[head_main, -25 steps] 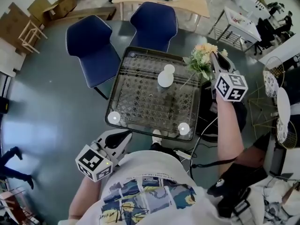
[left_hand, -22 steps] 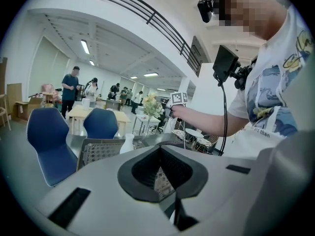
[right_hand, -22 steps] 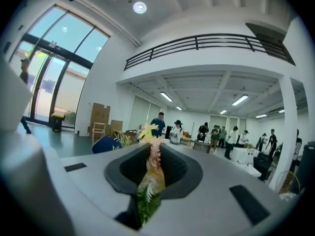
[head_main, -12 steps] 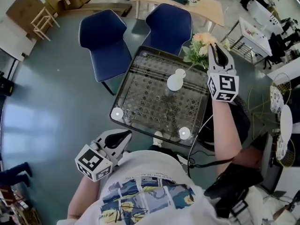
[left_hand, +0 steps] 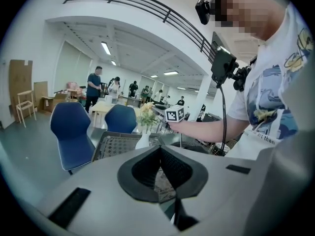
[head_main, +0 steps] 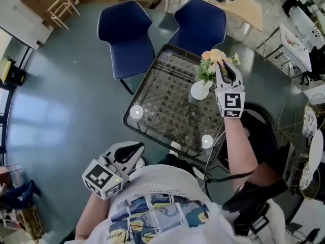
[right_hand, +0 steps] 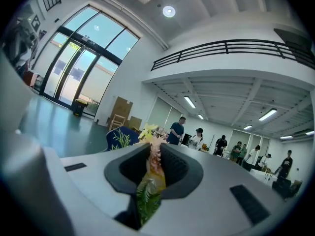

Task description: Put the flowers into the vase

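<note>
Item: my right hand-held gripper [head_main: 222, 67], clamped on pale peach-and-green flower bunch [head_main: 211, 61], now lowered over white bulbous vase [head_main: 199, 90] on glass surface [head_main: 162, 105]; insertion next

I'm looking at peach and cream flowers [head_main: 214, 59] with green leaves, above a plain white vase [head_main: 199, 90]. The table [head_main: 162, 111] is showing a dark lattice pattern under its glass, with white discs [head_main: 136, 112] at the corners. Both chairs [head_main: 124, 34] are reading deep blue. The right gripper [head_main: 223, 67] and left gripper [head_main: 133, 150] are showing pale grey shells, black pads and black-and-white marker cubes. The shirt [head_main: 162, 212] is appearing white with a blue-and-yellow print.
</note>
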### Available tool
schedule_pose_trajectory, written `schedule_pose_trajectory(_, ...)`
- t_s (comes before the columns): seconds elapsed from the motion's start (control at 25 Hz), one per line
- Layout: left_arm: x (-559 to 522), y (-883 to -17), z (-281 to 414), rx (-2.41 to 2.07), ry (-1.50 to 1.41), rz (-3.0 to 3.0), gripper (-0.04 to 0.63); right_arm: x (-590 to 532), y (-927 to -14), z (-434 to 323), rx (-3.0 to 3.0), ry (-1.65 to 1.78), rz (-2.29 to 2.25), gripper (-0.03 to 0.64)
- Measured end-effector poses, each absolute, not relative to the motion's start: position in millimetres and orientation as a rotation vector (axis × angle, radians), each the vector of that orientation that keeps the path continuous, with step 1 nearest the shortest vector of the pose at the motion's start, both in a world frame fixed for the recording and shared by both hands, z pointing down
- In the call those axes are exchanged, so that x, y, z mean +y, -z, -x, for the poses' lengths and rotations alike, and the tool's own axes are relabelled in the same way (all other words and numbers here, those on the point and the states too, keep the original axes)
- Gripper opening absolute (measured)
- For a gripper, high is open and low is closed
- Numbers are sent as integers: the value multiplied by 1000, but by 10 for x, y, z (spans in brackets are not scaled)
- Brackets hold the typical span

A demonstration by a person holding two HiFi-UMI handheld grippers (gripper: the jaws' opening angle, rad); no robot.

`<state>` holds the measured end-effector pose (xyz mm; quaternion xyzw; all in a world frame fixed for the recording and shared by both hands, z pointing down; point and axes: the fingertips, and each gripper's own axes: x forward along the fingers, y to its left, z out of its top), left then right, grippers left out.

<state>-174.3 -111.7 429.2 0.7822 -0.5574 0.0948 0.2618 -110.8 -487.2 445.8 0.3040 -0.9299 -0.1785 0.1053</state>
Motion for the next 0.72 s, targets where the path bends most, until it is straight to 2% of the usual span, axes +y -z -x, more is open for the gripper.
schedule_pose_trajectory(0.16,-1157,-4288,1714,-1521,-262,-2102,9,-4775,-4900,1158,-2716,432,-791,63)
schedule_pose_trajectory(0.28,-1189,-4234,1690,-1516,-264,-2109,9,-4708,-5043,1137,-2721,354,-754,97)
schedule_pose_trajectory(0.44,-1123,-4197,1659,-1497,-251,-2141,9,-4544,-4938,1063,-2737,338,-754,175)
schedule_pose_trajectory(0.72,-834,-4077,1702,-1400,-223,-2268,9,-3845,-4554,860,-2713,369,-808,178)
